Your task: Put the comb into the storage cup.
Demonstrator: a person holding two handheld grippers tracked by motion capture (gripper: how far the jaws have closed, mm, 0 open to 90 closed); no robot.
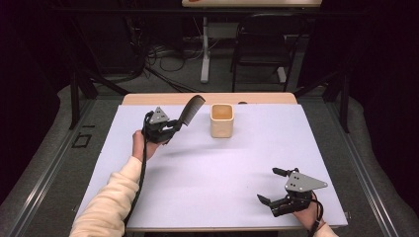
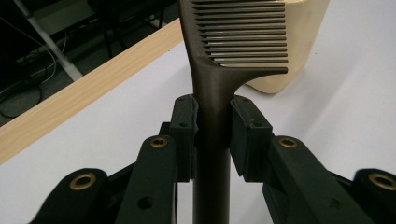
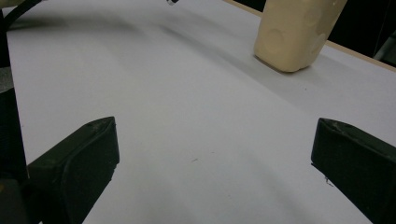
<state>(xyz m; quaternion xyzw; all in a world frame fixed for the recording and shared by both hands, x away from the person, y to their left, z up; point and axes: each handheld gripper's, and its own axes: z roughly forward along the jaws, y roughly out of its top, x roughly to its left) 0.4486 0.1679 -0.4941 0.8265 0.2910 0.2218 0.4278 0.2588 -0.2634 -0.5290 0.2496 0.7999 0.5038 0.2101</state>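
Two tools | left tool point(image 1: 174, 126) clamped on comb point(image 1: 191, 109) handle | right tool point(image 1: 271, 186) jaws apart | cup point(image 1: 221, 120) beside comb

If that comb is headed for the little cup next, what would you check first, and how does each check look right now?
1. Left tongs clamp the dark plastic comb by its handle: ok.
2. Comb lifted off the white table: ok.
3. Cream square cup upright, mouth open: ok.
4. Cup empty: ok, as far as the high view shows.
5. Right tongs open, well away from the cup: ok.
6. Comb teeth lined up over the cup mouth: not ok; the comb is left of the cup.
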